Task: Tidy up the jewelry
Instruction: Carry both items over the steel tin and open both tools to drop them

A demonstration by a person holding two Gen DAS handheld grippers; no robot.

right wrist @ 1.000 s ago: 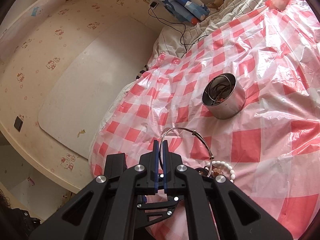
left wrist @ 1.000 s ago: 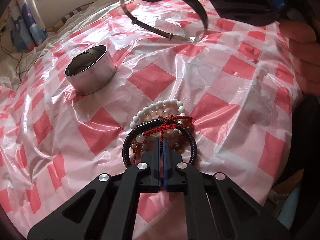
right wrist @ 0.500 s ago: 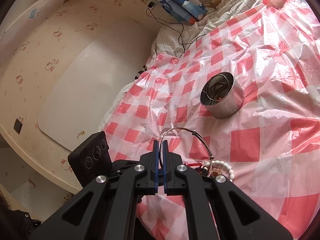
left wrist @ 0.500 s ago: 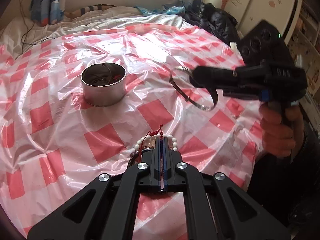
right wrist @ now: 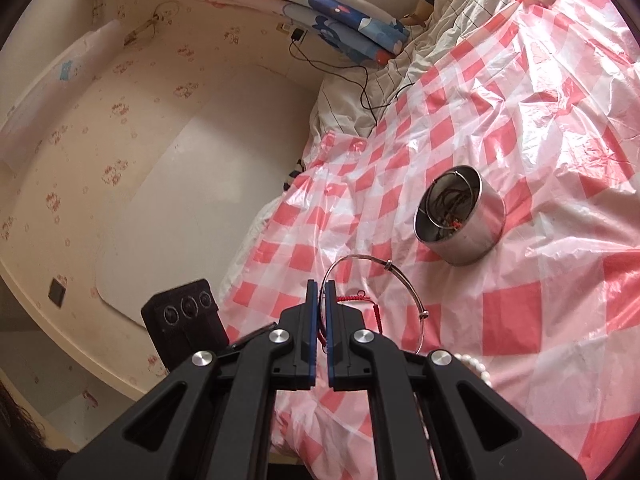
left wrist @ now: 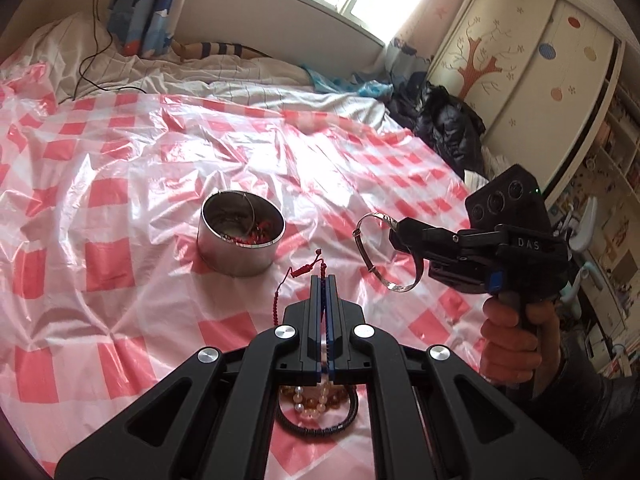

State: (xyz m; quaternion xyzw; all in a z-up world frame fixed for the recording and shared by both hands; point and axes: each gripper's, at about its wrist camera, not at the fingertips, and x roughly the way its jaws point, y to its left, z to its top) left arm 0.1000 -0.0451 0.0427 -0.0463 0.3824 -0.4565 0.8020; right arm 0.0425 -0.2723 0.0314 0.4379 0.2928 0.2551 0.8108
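Note:
My left gripper (left wrist: 324, 278) is shut on a red string bracelet (left wrist: 298, 271) and holds it above the red-checked plastic sheet (left wrist: 120, 208). The red string (right wrist: 370, 304) also shows in the right wrist view. My right gripper (right wrist: 321, 285) is shut on a thin silver bangle (right wrist: 404, 276); the bangle (left wrist: 370, 266) hangs from it in the left wrist view. A steel tin (left wrist: 241, 236) holding jewelry stands on the sheet ahead of both grippers; it also shows in the right wrist view (right wrist: 464, 224). Amber beads (left wrist: 316, 398) and a black cord bracelet (left wrist: 320, 426) lie under my left gripper.
White beads (right wrist: 476, 366) lie by my right gripper. A bed with striped bedding (left wrist: 280, 88) lies beyond the sheet, a dark jacket (left wrist: 444, 128) at its right. The wall (right wrist: 120, 140) drops off left of the sheet's edge.
My left gripper has lifted up and back with the red string bracelet, off the pile of bracelets. The right gripper holds the bangle almost still, a little nearer the tin.

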